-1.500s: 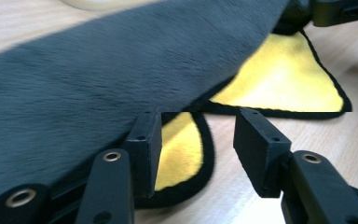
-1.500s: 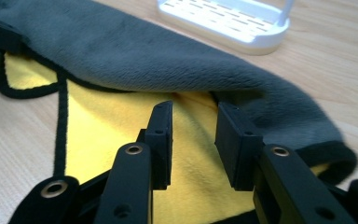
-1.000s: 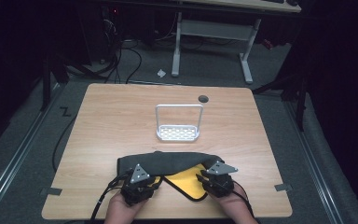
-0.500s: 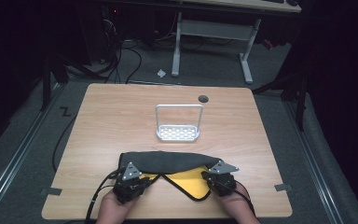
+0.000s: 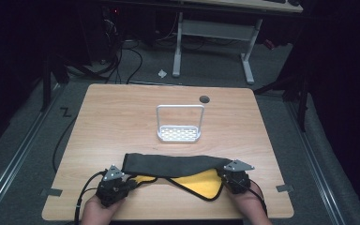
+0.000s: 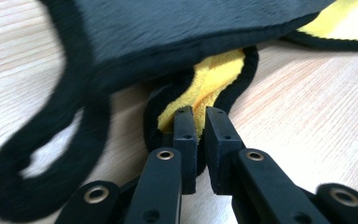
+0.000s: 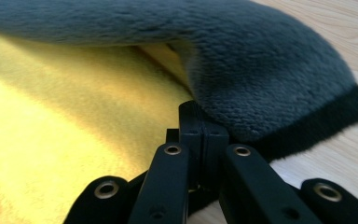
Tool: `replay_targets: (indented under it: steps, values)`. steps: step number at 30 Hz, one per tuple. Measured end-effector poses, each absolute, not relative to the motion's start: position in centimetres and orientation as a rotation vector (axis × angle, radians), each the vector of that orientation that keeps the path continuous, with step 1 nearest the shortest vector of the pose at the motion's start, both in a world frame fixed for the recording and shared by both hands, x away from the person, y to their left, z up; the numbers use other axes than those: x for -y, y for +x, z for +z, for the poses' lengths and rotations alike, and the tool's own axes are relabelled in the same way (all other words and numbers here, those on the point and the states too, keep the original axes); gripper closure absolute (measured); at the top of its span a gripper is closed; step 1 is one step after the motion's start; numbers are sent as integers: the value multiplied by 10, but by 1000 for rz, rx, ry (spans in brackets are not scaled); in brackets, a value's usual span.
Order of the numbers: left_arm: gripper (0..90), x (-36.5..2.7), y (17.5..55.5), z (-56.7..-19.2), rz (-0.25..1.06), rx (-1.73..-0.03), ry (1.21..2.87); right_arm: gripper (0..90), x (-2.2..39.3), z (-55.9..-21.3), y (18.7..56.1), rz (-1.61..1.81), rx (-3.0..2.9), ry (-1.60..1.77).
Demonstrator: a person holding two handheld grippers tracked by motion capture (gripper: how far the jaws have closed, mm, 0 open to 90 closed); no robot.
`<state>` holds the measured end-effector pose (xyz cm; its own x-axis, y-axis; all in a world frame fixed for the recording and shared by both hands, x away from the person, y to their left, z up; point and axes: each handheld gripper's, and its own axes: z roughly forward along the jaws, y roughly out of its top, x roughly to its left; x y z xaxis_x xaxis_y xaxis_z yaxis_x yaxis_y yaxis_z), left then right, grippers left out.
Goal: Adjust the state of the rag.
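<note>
A: Why is each hand set at an end of the cloth (image 5: 173, 164)?

B: My guess is a fold or a spread. The cloth lies across the near half of the bench (image 5: 122, 112), dark grey side up, with a yellow corner (image 5: 201, 183) turned out toward six o'clock. The left tongs (image 5: 130, 182) sit at the eight o'clock end, the right tongs (image 5: 226, 176) at the four o'clock end, so the edge between them can be lifted evenly.

A: Are they gripping it?

B: Both have just been closing. In the left gripper view the left tongs (image 6: 200, 122) are pinched on the black-trimmed edge, with yellow pile showing in the narrow slit between the pads. In the right gripper view the right tongs (image 7: 199, 122) are pressed together, clamped on the cloth where the grey layer (image 7: 261, 84) folds over the yellow (image 7: 74, 121).

A: Anything in the way?

B: A small white rack (image 5: 179, 125) with a tall hoop handle stands past the cloth toward twelve o'clock, near but not touching. A cloth swung forward could catch it. A dark round grommet (image 5: 204, 99) lies farther back at one o'clock. A cable (image 5: 86, 187) trails from the left tool toward the bench edge at seven o'clock, clear of the cloth.
</note>
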<state>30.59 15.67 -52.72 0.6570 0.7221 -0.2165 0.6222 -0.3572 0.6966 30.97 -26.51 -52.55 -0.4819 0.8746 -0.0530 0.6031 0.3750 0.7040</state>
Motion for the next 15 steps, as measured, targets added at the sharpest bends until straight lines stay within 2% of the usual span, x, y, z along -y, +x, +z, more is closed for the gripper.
replay_targets:
  steps: [6,7,8,10,15]
  values:
    - [847,-171,305,-526,190,-1080,2067,900,273,-526,315,847,-2187,1292]
    - [894,-173,305,-526,224,-1109,2092,900,276,-526,316,841,-2178,1296]
    - [896,-176,305,-527,225,-1104,2083,900,279,-526,317,839,-2167,1312]
    - [884,-179,307,-527,179,-1118,2055,900,283,-526,319,846,-2156,1326]
    - [854,-169,303,-523,228,-1066,2068,900,283,-526,321,831,-2146,1333]
